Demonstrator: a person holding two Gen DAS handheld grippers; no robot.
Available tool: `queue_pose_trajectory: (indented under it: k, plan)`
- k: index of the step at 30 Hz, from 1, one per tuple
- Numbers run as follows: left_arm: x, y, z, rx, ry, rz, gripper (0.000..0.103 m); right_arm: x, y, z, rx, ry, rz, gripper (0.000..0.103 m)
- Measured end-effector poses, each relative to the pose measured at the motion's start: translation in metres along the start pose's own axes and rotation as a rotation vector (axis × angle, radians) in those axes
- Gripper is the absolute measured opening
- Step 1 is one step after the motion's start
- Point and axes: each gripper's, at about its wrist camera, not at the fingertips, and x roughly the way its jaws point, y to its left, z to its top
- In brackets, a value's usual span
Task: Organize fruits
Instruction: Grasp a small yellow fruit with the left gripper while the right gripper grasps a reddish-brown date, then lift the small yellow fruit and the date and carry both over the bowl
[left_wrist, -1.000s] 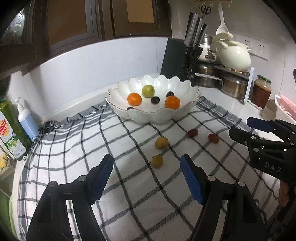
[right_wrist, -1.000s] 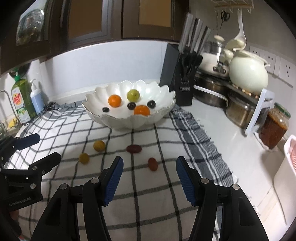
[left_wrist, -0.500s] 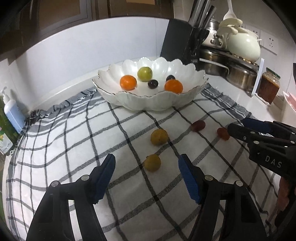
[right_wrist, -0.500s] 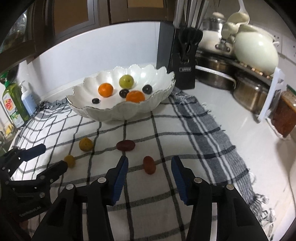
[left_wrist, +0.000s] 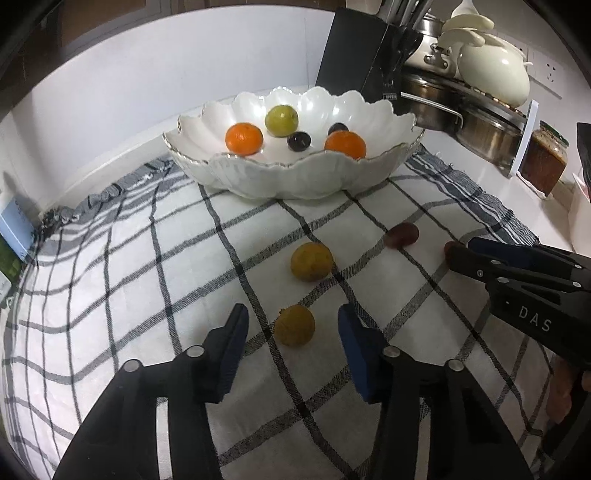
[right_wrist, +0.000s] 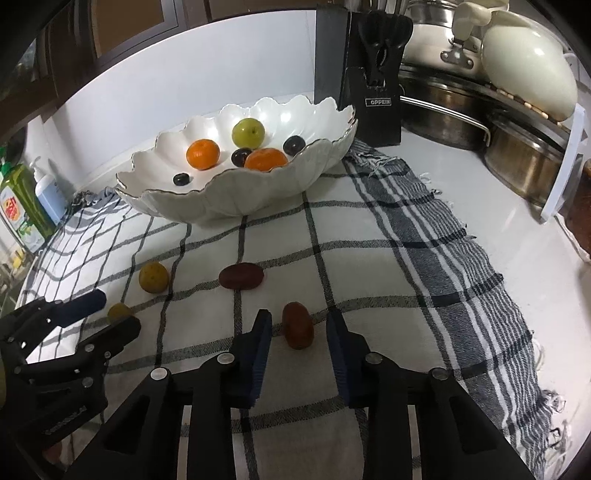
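While both fingers' gaps gape, yellow fruit (left_wrist: 294, 325) and red fruit (right_wrist: 297, 325) lie between them.

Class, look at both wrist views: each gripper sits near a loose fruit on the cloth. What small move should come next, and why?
Probably close both grippers. The left gripper is open with the near yellow fruit between its fingers; the right gripper is open around the near red fruit. Neither fruit is gripped yet, and the bowl waits beyond.
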Motion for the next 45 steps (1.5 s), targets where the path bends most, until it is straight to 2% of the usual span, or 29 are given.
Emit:
queue_pose_trajectory:
  k: [10, 13, 20, 28, 36, 45]
  plan:
    - [0.006, 0.0, -0.001, -0.016, 0.023, -0.024, 0.024, 0.005, -0.001, 0.002, 0.0, 0.011, 0.002, 0.018]
    - [0.003, 0.002, -0.001, -0.025, 0.019, -0.026, 0.023, 0.003, 0.0, 0.001, 0.003, 0.004, -0.004, 0.017]
    - [-0.02, 0.002, 0.001, -0.013, -0.043, -0.011, 0.023, -0.017, 0.005, -0.004, -0.002, -0.031, -0.008, 0.017]
    - [-0.051, 0.006, 0.012, -0.018, -0.095, -0.036, 0.023, -0.055, 0.017, 0.001, -0.006, -0.104, 0.037, 0.017]
    - [-0.079, 0.013, 0.032, -0.026, -0.149, -0.045, 0.023, -0.089, 0.034, 0.02, -0.033, -0.202, 0.072, 0.017]
    - [-0.087, 0.025, 0.063, -0.031, -0.215, -0.039, 0.023, -0.095, 0.043, 0.054, -0.05, -0.275, 0.075, 0.017]
